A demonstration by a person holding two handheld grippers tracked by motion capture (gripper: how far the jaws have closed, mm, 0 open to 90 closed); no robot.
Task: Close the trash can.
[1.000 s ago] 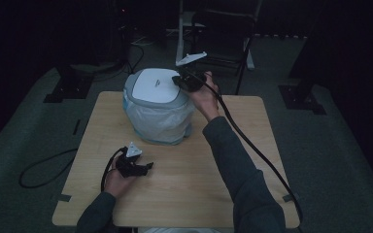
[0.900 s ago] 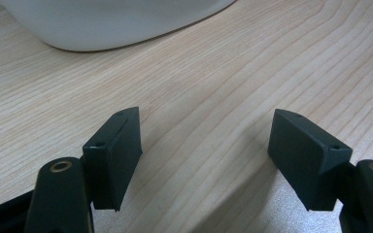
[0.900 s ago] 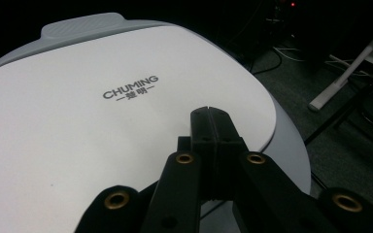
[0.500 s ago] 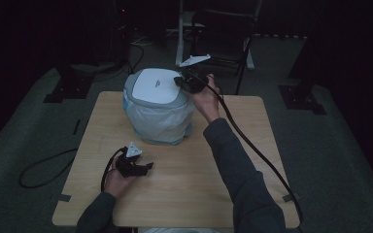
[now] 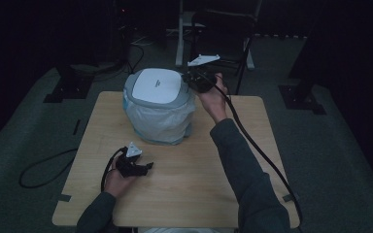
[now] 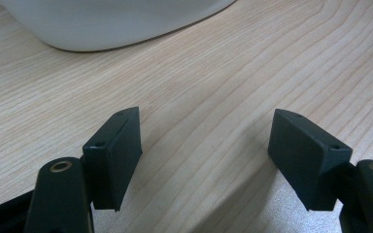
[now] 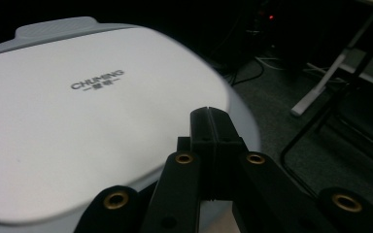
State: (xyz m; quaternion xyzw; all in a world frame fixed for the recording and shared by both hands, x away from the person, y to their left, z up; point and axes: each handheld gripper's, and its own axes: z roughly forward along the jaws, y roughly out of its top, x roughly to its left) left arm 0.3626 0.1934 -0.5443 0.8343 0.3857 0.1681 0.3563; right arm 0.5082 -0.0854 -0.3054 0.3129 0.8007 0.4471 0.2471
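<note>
the lidded bin (image 5: 159,107), lined with a white bag, sits at the table's (image 5: 223,160) far side. nothing has shifted over the last second: the right gripper (image 7: 209,121), jaws shut on nothing, hovers at the lid's edge, likely about to press it. the left gripper (image 6: 206,145) rests open on the wood.

The bin (image 5: 159,107) blocks the table's (image 5: 194,179) far middle; front open.
</note>
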